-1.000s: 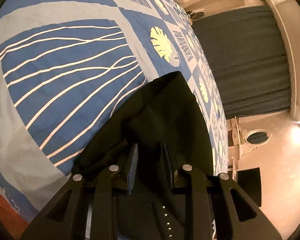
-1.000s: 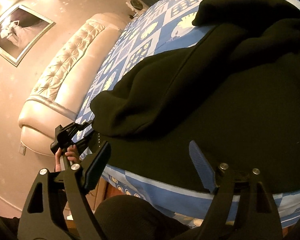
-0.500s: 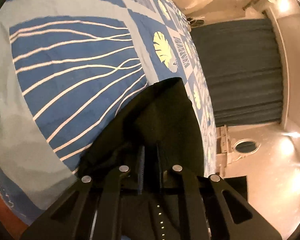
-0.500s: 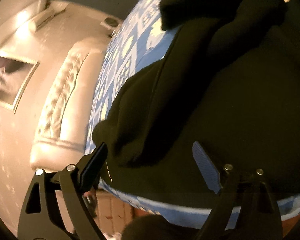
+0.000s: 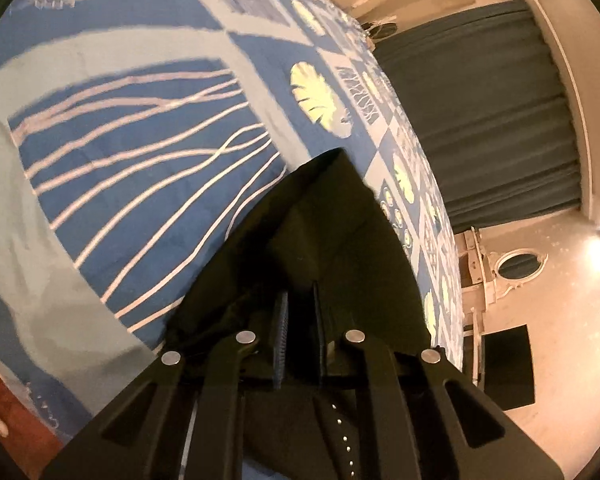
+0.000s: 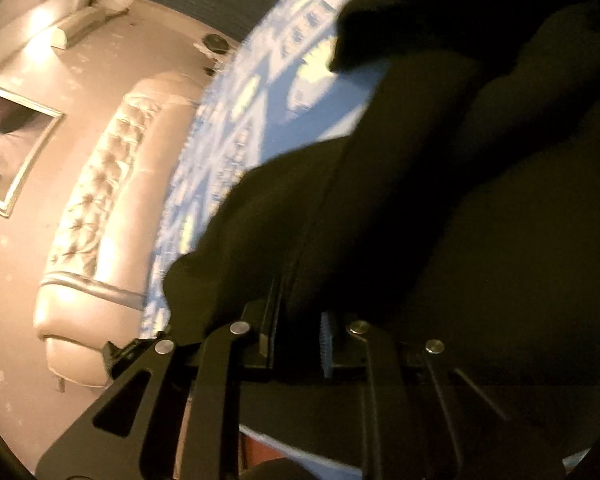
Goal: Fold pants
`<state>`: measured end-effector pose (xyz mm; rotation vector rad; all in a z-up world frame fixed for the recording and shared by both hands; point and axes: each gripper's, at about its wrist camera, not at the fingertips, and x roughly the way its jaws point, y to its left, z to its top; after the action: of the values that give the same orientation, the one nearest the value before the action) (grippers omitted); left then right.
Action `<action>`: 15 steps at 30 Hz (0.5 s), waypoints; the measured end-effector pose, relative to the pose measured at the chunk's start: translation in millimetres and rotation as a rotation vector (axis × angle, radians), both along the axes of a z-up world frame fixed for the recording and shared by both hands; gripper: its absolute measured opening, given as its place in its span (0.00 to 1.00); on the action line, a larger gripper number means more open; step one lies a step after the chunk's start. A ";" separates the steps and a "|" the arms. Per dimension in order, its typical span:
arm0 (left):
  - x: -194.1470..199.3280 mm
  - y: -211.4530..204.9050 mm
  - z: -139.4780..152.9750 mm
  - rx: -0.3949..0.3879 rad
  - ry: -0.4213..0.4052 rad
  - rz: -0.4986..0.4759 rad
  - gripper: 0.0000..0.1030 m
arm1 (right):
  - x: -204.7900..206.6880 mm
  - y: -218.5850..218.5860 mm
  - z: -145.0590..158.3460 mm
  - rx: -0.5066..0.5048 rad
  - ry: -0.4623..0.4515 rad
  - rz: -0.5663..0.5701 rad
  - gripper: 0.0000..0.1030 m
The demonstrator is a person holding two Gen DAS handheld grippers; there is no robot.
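Black pants [image 5: 332, 216] lie crumpled on a blue and white patterned bed cover [image 5: 140, 140]. My left gripper [image 5: 300, 304] is shut on a raised fold of the dark cloth near the bed's edge, and the fabric runs away from it to a point. In the right wrist view the pants [image 6: 440, 200] fill most of the picture in thick folds. My right gripper [image 6: 300, 320] is closing its jaws on a seam edge of the pants, with black cloth pinched between the narrow fingers. The view is blurred.
A tufted cream headboard [image 6: 100, 200] and a framed picture [image 6: 4, 140] stand left of the bed. Dark curtains [image 5: 480, 100], an oval mirror [image 5: 518, 266] and a black box [image 5: 508, 364] lie beyond the bed's far side. Reddish floor [image 5: 12, 412] shows below the bed edge.
My right gripper's jaws went from wide apart to nearly together on the pants' edge, and it rolled and moved in. My left gripper's small gap shut on the cloth.
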<state>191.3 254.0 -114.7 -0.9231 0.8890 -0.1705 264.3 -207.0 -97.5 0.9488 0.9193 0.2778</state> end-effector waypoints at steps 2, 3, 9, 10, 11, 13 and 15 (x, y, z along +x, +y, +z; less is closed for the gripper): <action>-2.5 -0.7 9.6 0.026 -0.018 -0.005 0.11 | -7.7 -1.6 11.0 0.002 -0.027 0.008 0.14; -4.5 -0.9 14.3 0.037 -0.027 -0.007 0.11 | -12.3 -2.3 15.1 0.012 -0.035 0.011 0.14; -26.6 5.0 28.6 0.064 -0.045 0.005 0.11 | -41.6 -9.9 8.8 0.054 -0.002 0.030 0.13; -31.2 8.5 24.6 0.050 -0.034 0.006 0.11 | -45.1 -11.3 4.8 0.059 0.011 0.032 0.12; -33.6 10.1 21.6 0.040 -0.026 0.008 0.11 | -48.4 -11.5 0.0 0.060 0.024 0.038 0.11; -37.2 14.5 12.8 0.026 -0.007 0.014 0.11 | -54.1 -10.3 -10.5 0.056 0.056 0.047 0.08; -38.7 17.7 1.0 0.021 0.021 0.021 0.12 | -55.9 -9.8 -17.0 0.065 0.075 0.047 0.08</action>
<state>152.7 271.8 -113.7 -0.9159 0.8985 -0.1334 208.4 -216.9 -114.5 1.0036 1.0074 0.3156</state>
